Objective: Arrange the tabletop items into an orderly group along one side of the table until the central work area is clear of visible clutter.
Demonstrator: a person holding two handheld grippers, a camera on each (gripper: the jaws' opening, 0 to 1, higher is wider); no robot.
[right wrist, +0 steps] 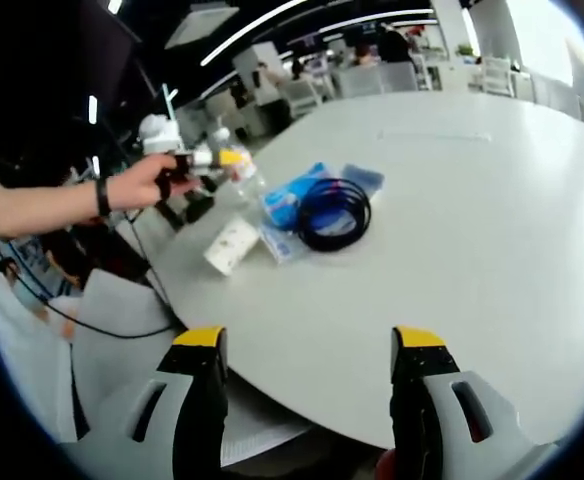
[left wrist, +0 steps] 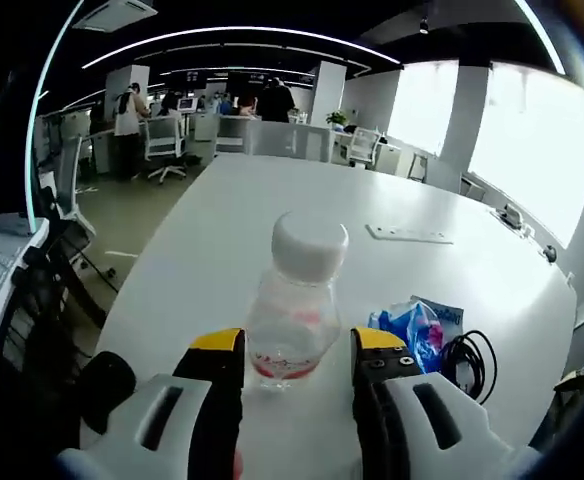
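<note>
We work on a wide white table (right wrist: pixel 492 190) whose middle is already bare, with the clutter gathered near one edge. The left gripper (left wrist: pixel 297 345) has its jaws spread on either side of a clear bottle (left wrist: pixel 297 305) with a white cap, standing upright on the table; we cannot tell whether the pads touch it yet. To do this well, we should close gently low on the body, keep the bottle upright, and set it just beside the pile without knocking it. The right gripper (right wrist: pixel 307 345) hangs unclenched and empty over the near edge. We count one bottle, one coil of black cable (right wrist: pixel 334 212) lying on one blue packet (right wrist: pixel 294 200), and one small white card (right wrist: pixel 232 245) just beside them.
</note>
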